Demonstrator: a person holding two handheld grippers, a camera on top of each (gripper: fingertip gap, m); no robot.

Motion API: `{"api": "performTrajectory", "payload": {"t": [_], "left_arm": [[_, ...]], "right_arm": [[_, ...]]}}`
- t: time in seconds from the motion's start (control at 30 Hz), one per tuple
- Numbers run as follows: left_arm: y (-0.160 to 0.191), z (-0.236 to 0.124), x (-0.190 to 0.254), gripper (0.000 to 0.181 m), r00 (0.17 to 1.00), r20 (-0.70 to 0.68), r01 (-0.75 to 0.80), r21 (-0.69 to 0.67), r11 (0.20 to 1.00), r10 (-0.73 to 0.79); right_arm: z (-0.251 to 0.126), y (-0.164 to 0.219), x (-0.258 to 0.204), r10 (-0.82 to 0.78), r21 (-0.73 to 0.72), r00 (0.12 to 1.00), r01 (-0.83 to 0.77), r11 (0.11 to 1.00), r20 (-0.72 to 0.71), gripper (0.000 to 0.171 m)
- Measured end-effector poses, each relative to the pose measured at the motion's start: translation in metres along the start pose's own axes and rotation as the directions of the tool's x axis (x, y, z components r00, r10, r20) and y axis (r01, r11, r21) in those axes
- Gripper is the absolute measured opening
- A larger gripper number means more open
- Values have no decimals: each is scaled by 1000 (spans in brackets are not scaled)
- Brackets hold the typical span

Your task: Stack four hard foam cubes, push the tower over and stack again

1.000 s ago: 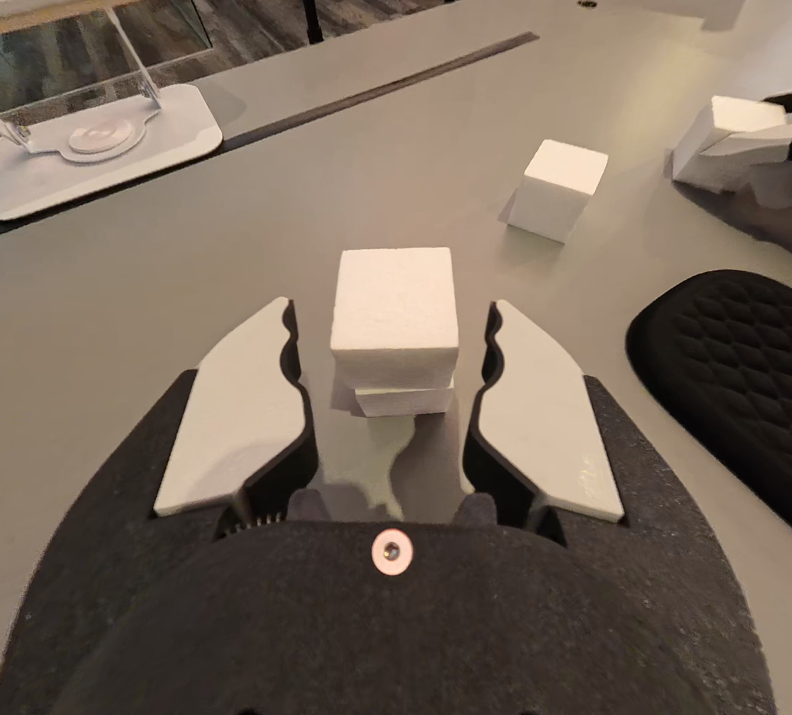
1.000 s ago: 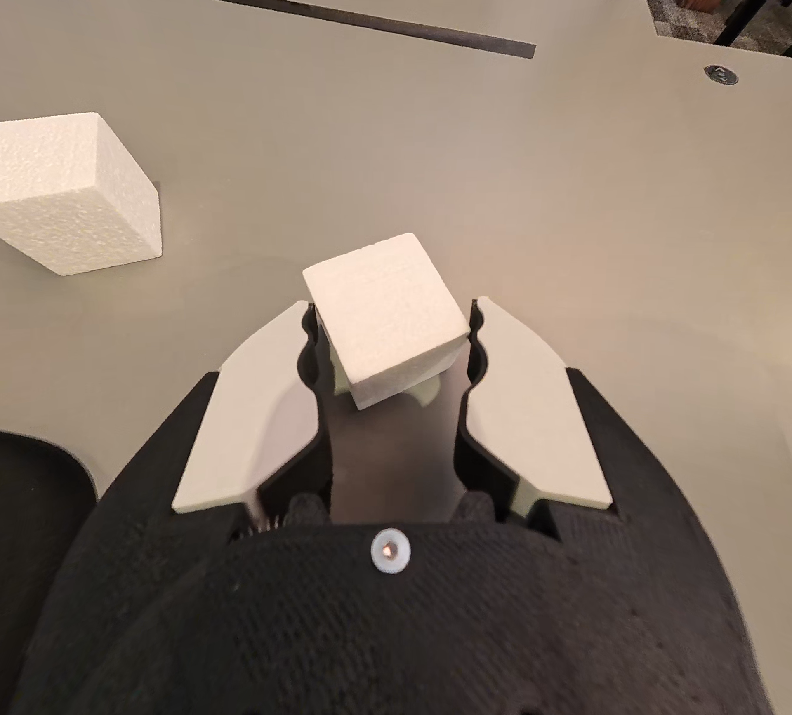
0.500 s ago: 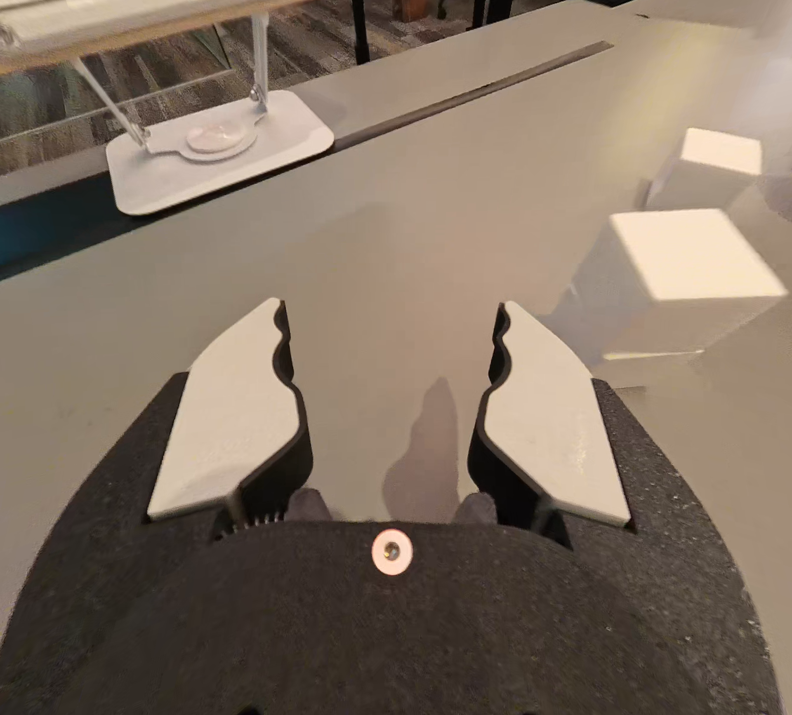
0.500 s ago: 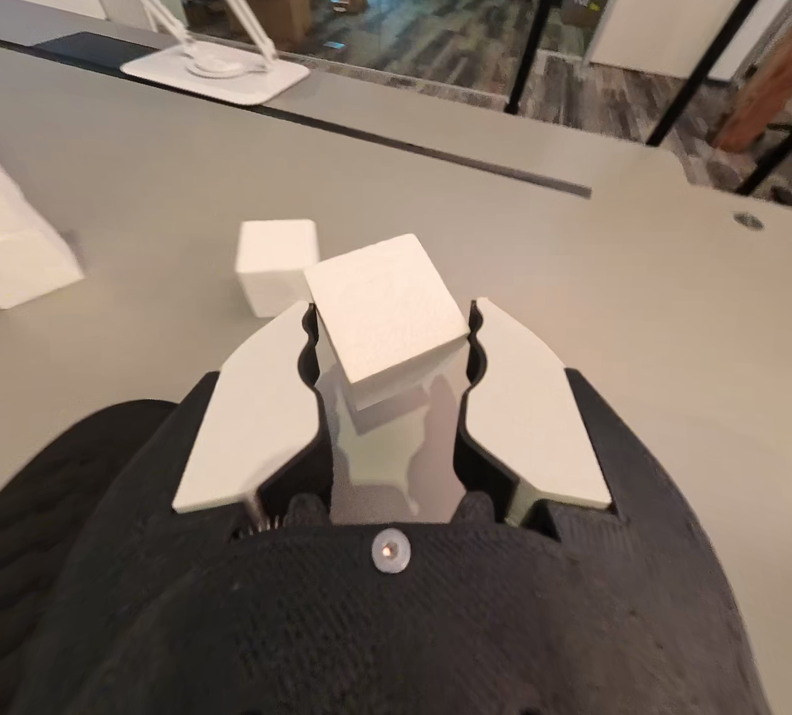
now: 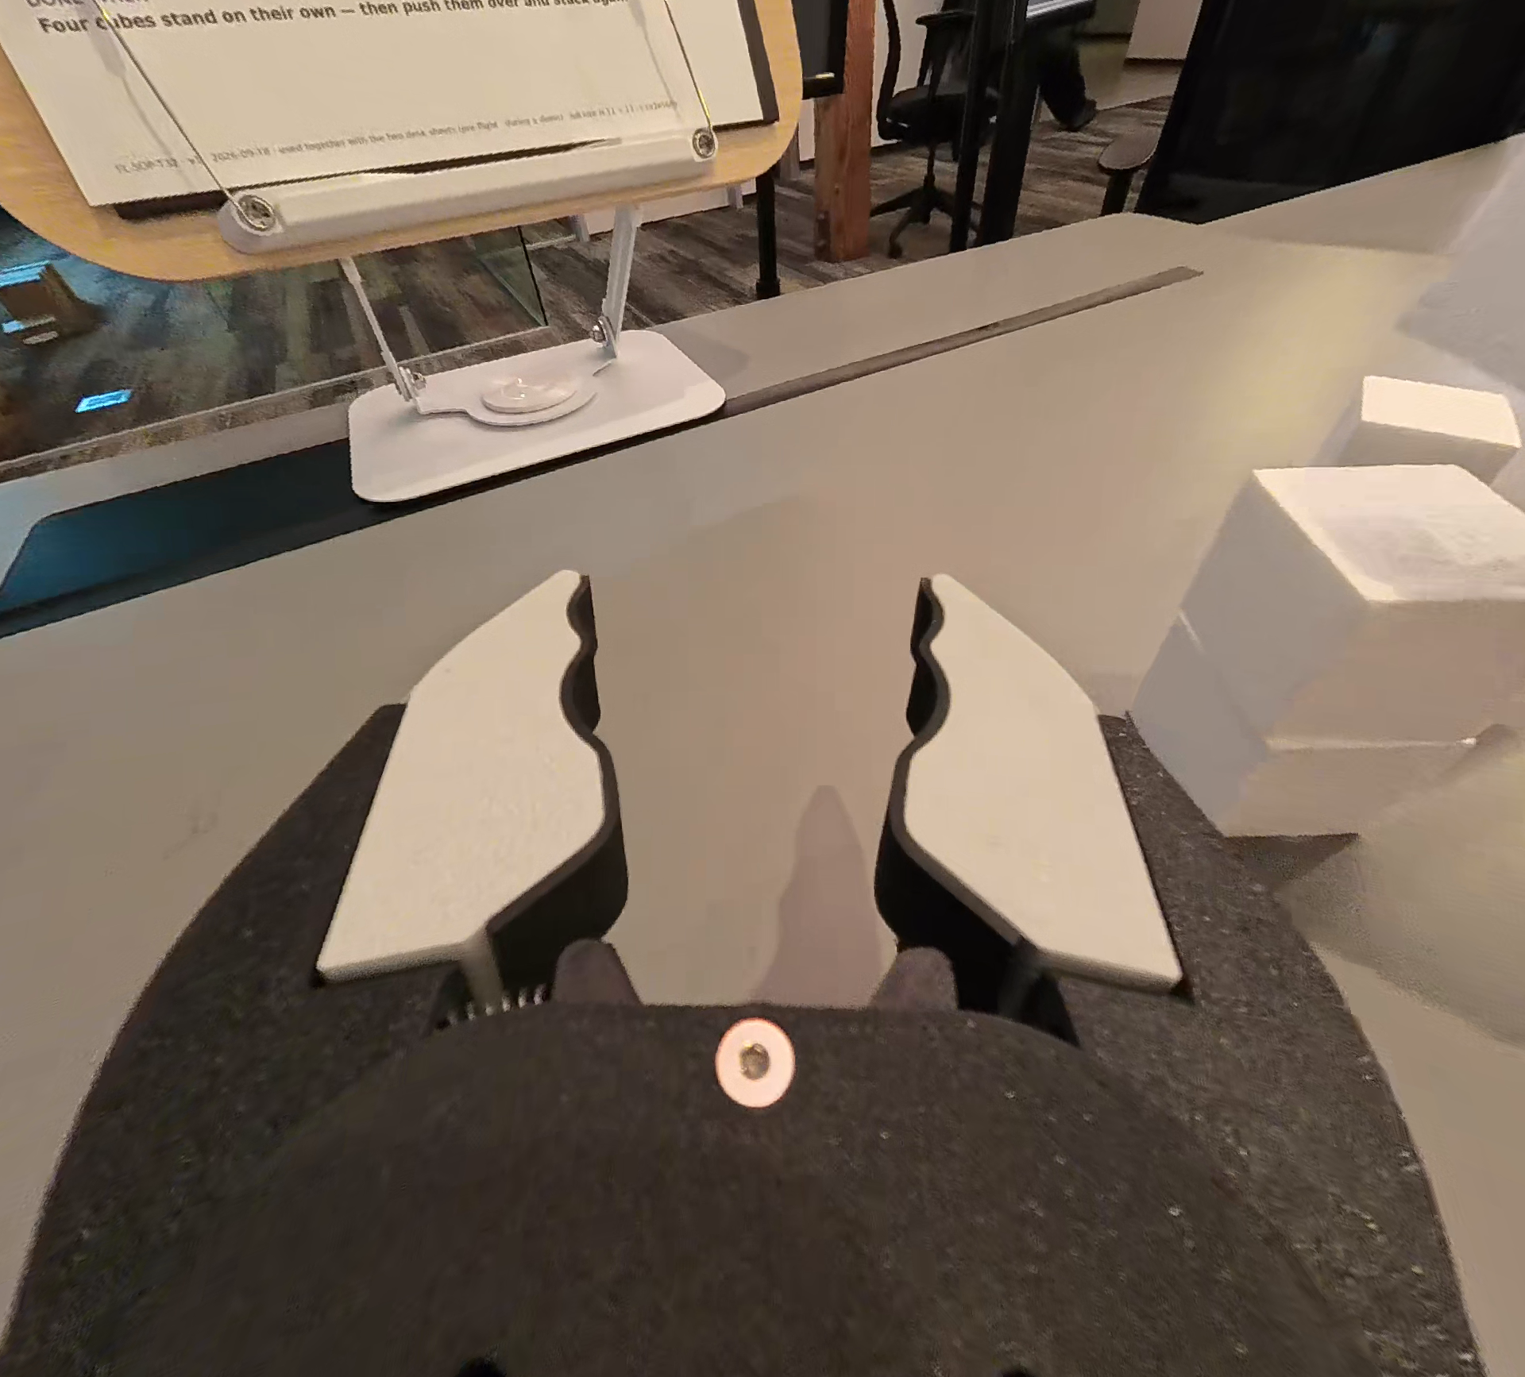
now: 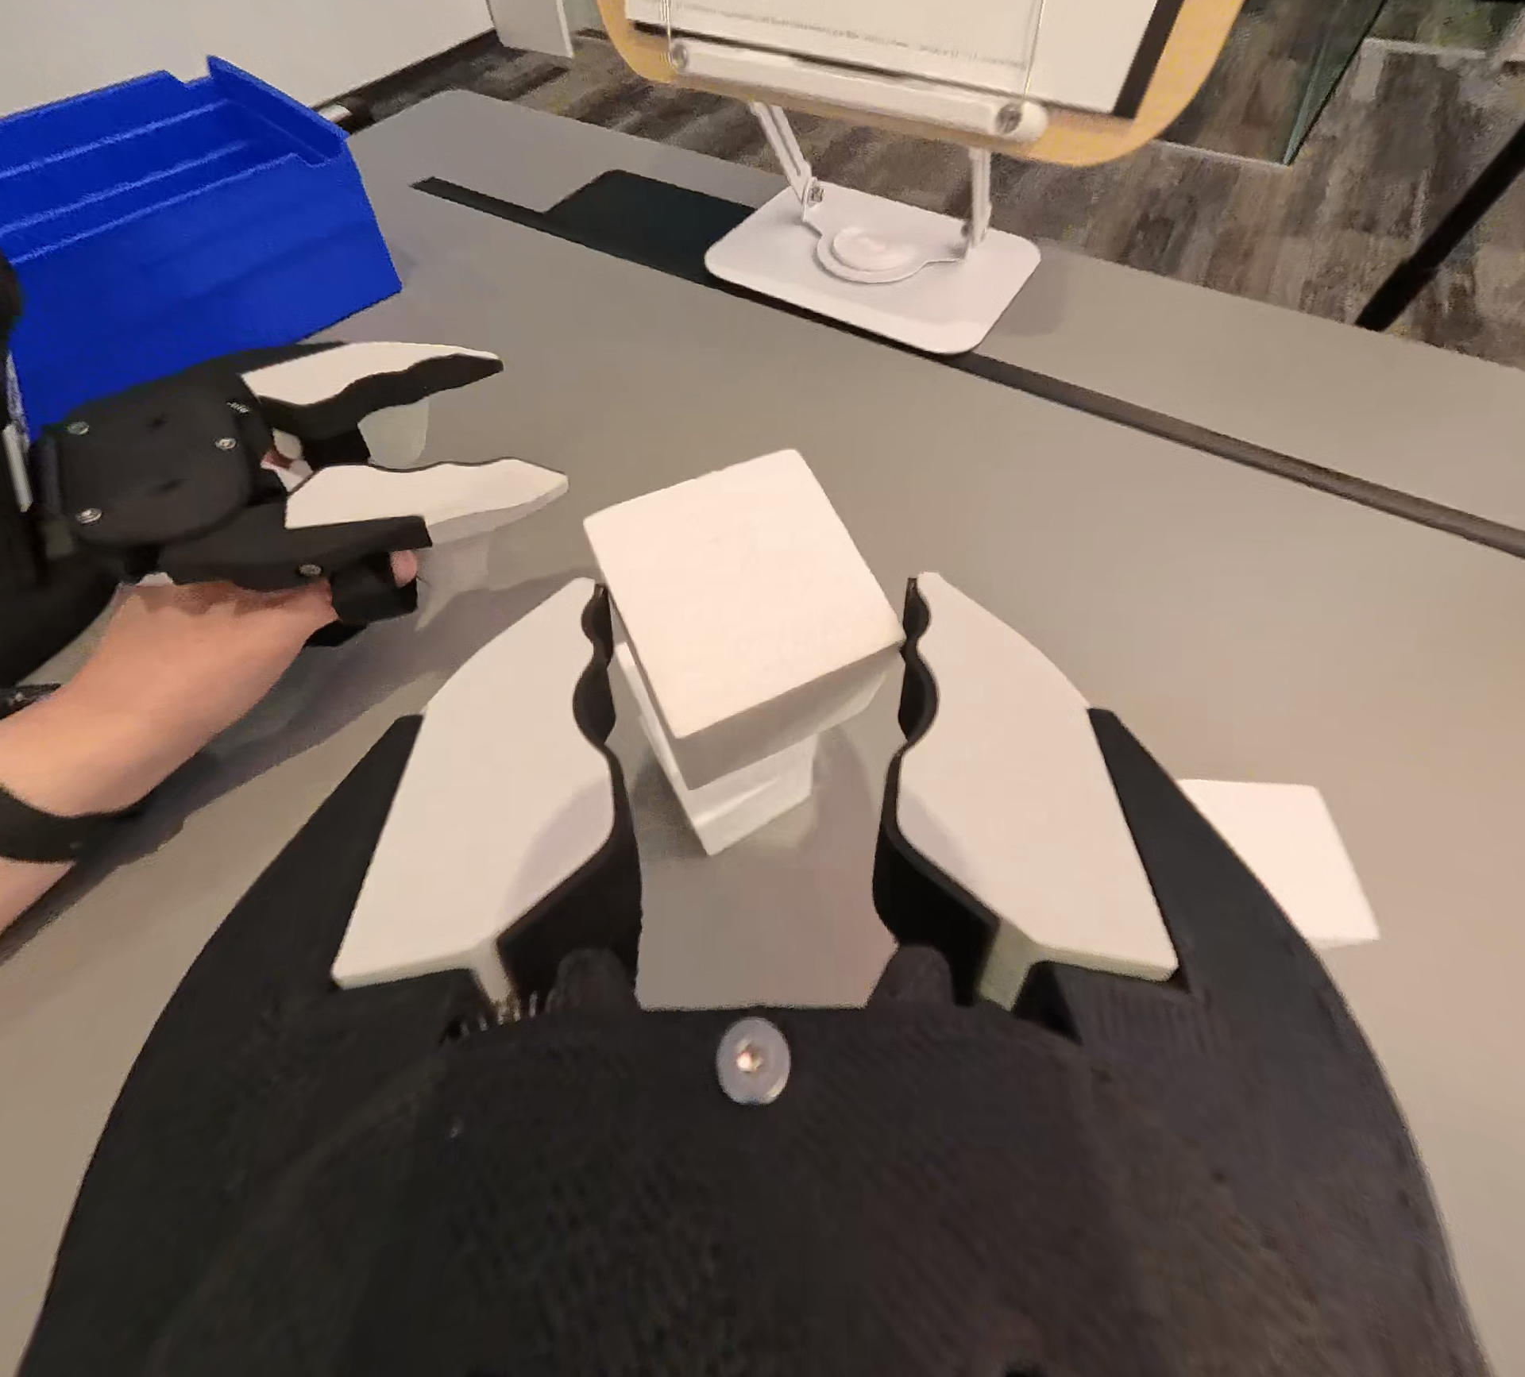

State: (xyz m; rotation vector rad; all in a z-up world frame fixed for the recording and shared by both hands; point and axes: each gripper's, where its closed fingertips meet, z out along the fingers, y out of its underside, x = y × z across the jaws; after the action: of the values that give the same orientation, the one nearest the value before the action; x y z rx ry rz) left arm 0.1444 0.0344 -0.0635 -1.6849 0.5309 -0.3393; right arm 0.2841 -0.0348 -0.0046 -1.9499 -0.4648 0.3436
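Stacking: right gripper (image 6: 751, 595) clamps a white hard-foam cube (image 6: 738, 587) above the two-cube stack (image 6: 743, 785); lower squarely; left gripper (image 5: 753, 599) gapes empty.

- Left claw (image 5: 753, 665): jaws spread wide, nothing between them, held low and level over the counter (image 5: 247, 719).
- Same left claw (image 6: 528, 430), seen from the right wrist view: turned on its side, one finger above the other, gripped from below by a bare hand (image 6: 206, 628) with a dark band at the wrist.
- Right claw (image 6: 753, 665): tilted downward, jaws closed against both sides of a white foam cube (image 6: 743, 595), skewed between the fingers.
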Motion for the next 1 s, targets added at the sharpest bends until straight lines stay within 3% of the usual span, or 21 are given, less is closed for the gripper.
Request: {"api": "performTrajectory", "payload": {"t": [0.4,0.57,0.67,0.73,0.83,1.0], "left_arm": [[0,-4,0,73,998,-29,63,-8,998,-64],[-1,-4,-2,73,991,-44,128,-7,992,-128],[-1,-5,-4,72,986,-48,161,-2,987,-161],[0,-4,-5,71,984,-48,170,-5,985,-170],[7,0,-3,71,986,-51,159,-39,986,-161],[16,4,4,72,994,-47,98,-80,992,-102]], "right_arm": [[30,24,-11,-41,-147,998,33,989,-51,68],[3,3,-1,-71,3,997,71,997,-34,79],[-33,-6,37,-63,146,997,70,987,-55,80],[-47,10,85,-11,154,992,31,988,-129,72],[-38,55,144,56,58,985,-47,997,-163,72],[1,107,167,17,-126,991,-34,992,-129,79]]}}
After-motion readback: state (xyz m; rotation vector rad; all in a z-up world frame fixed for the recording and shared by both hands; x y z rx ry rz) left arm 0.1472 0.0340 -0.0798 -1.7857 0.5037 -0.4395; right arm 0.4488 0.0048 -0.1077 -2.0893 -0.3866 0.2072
